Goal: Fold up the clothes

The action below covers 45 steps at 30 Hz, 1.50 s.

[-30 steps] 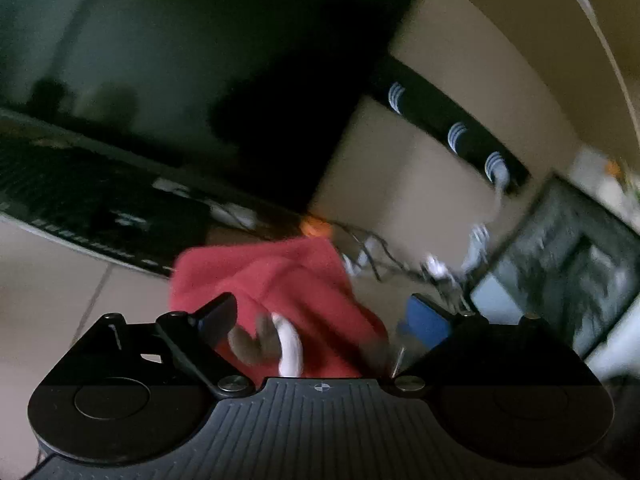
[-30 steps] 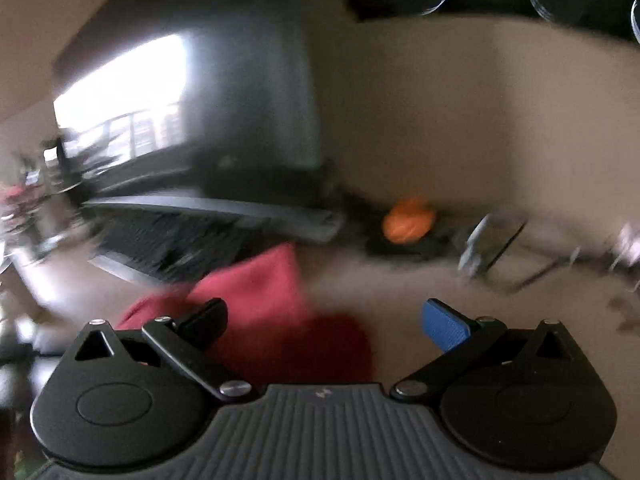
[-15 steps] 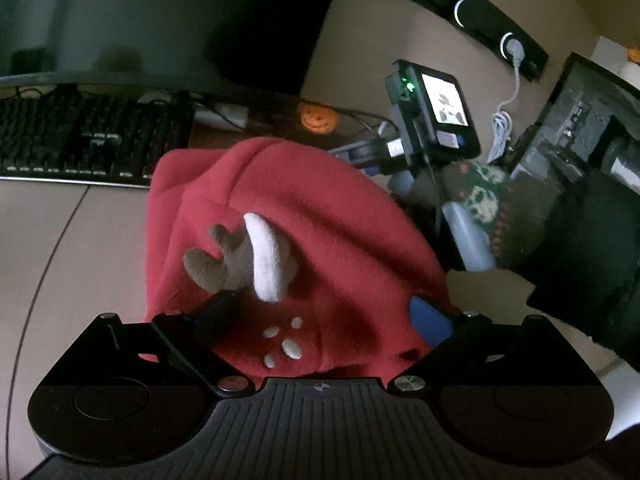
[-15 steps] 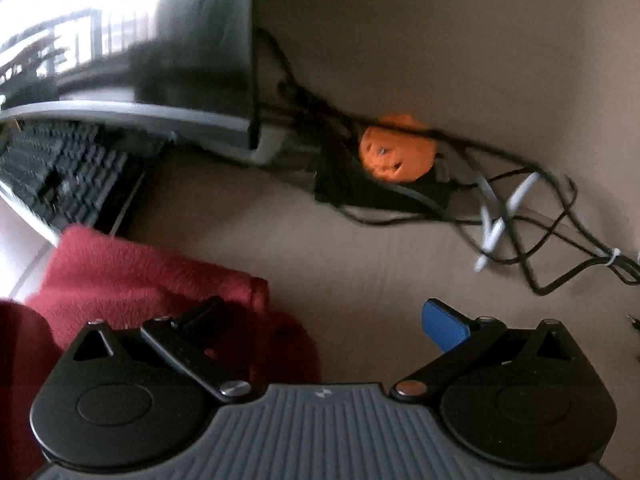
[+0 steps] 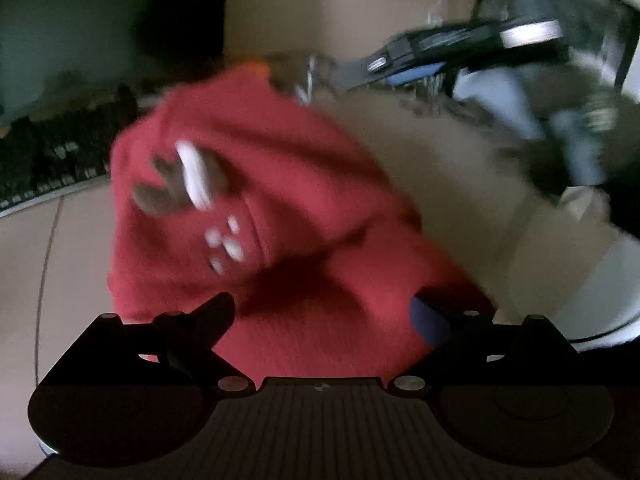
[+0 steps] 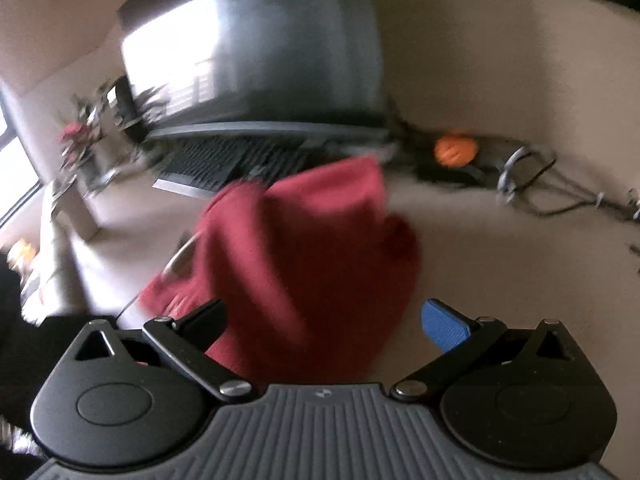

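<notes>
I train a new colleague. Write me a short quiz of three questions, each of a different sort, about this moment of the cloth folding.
1. True or false: the left gripper is shut on the red garment.
2. Which lies behind the garment, at the foot of the monitor? A) keyboard B) book C) plate
3. What colour is the small round pumpkin figure by the cables?

Key: 1 false, jaws stand open; 2 A; 3 orange.

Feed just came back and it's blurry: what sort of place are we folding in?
Most likely a home desk or computer workstation. A monitor stands over a black keyboard on the beige desk, with loose cables behind. The red garment lies on that desk.
</notes>
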{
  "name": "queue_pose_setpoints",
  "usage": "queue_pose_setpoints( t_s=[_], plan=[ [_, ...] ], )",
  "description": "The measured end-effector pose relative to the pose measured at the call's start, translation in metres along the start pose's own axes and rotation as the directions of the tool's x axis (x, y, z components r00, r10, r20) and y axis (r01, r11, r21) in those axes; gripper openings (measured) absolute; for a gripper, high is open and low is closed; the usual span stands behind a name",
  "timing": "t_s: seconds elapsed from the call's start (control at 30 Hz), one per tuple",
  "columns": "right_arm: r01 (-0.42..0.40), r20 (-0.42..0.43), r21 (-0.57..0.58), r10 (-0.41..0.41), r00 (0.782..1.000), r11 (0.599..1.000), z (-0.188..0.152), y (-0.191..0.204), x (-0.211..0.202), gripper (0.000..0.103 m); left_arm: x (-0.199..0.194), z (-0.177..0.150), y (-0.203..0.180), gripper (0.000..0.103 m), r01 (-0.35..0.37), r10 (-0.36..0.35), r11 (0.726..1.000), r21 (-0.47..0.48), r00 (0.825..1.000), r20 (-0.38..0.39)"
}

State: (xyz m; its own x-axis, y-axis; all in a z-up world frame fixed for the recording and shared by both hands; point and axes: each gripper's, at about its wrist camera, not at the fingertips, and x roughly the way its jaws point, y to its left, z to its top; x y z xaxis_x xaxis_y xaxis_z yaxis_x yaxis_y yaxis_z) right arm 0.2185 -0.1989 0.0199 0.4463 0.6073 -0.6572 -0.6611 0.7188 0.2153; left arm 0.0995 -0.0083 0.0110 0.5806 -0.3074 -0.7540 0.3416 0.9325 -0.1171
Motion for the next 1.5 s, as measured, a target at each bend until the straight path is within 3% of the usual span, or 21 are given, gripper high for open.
queue_pose_setpoints(
  t_s=[0.1,0.17,0.23,0.3,0.43,0.5,0.6,0.73,0.77,0.83,0.97,1.07,1.23,1.37,1.5],
  plan=[
    [0.02,-0.045,-0.033,-0.021,0.999,0.999,-0.021,0.017,0.003,0.103,0.013,-0.005,-0.012,0.098,-0.022,0.024,0.998,0.062,0.999,-0.037],
    [0.087,-0.089,-0.07,-0.093,0.992,0.994,-0.035,0.024,0.011,0.103,0.015,-0.005,-0.014,0.098,-0.025,0.028,0.996,0.081,0.999,-0.042],
    [0.181,-0.151,-0.127,-0.199,0.968,0.975,-0.057,0.03,0.02,0.103,0.011,-0.003,-0.011,0.098,-0.003,0.006,0.997,0.076,0.999,-0.039],
    [0.259,-0.149,-0.142,-0.279,0.949,0.955,-0.08,0.028,0.029,0.103,0.0,-0.002,-0.002,0.098,0.042,-0.04,0.998,0.054,0.999,-0.025],
    [0.234,-0.14,0.006,-0.231,0.963,0.972,-0.09,0.011,0.032,0.103,-0.03,0.004,0.019,0.098,0.145,-0.145,0.989,-0.004,0.988,0.059],
    [0.244,-0.127,-0.004,-0.243,0.962,0.97,-0.09,0.012,0.029,0.103,-0.04,0.012,0.027,0.098,0.152,-0.149,0.988,-0.017,0.982,0.115],
    [0.281,-0.089,-0.05,-0.284,0.955,0.959,-0.088,0.022,0.02,0.103,-0.043,0.023,0.043,0.098,0.091,-0.077,0.993,-0.07,0.981,0.178],
    [0.212,-0.006,-0.074,-0.213,0.977,0.974,-0.082,0.043,-0.008,0.103,-0.034,0.039,0.066,0.098,0.056,-0.015,0.982,-0.183,0.976,0.218],
    [0.209,-0.018,-0.081,-0.212,0.977,0.974,-0.084,0.047,-0.006,0.103,-0.028,0.042,0.069,0.098,0.043,0.0,0.98,-0.196,0.977,0.213],
    [0.269,-0.079,-0.137,-0.281,0.956,0.953,-0.092,0.05,0.011,0.103,-0.013,0.045,0.073,0.098,0.003,0.038,0.977,-0.214,0.982,0.184],
    [0.232,-0.08,-0.048,-0.235,0.969,0.972,-0.082,0.041,0.006,0.103,0.016,0.046,0.078,0.099,-0.076,0.101,0.967,-0.241,0.99,0.095],
    [0.124,0.026,0.127,-0.129,0.991,0.984,-0.058,0.018,-0.016,0.103,0.016,0.044,0.082,0.099,-0.071,0.097,0.966,-0.25,0.991,0.095],
    [-0.069,0.126,0.4,0.02,0.992,0.914,-0.025,-0.025,0.013,0.103,0.009,0.04,0.079,0.099,-0.09,0.115,0.972,-0.219,0.988,0.101],
    [-0.087,0.026,0.375,0.083,0.996,0.923,-0.02,-0.018,0.063,0.103,0.003,0.038,0.076,0.098,-0.098,0.125,0.97,-0.22,0.986,0.109],
    [-0.074,-0.002,0.306,0.078,0.997,0.949,-0.028,0.006,0.08,0.103,-0.006,0.032,0.083,0.098,-0.098,0.138,0.955,-0.281,0.982,0.125]
  ],
)
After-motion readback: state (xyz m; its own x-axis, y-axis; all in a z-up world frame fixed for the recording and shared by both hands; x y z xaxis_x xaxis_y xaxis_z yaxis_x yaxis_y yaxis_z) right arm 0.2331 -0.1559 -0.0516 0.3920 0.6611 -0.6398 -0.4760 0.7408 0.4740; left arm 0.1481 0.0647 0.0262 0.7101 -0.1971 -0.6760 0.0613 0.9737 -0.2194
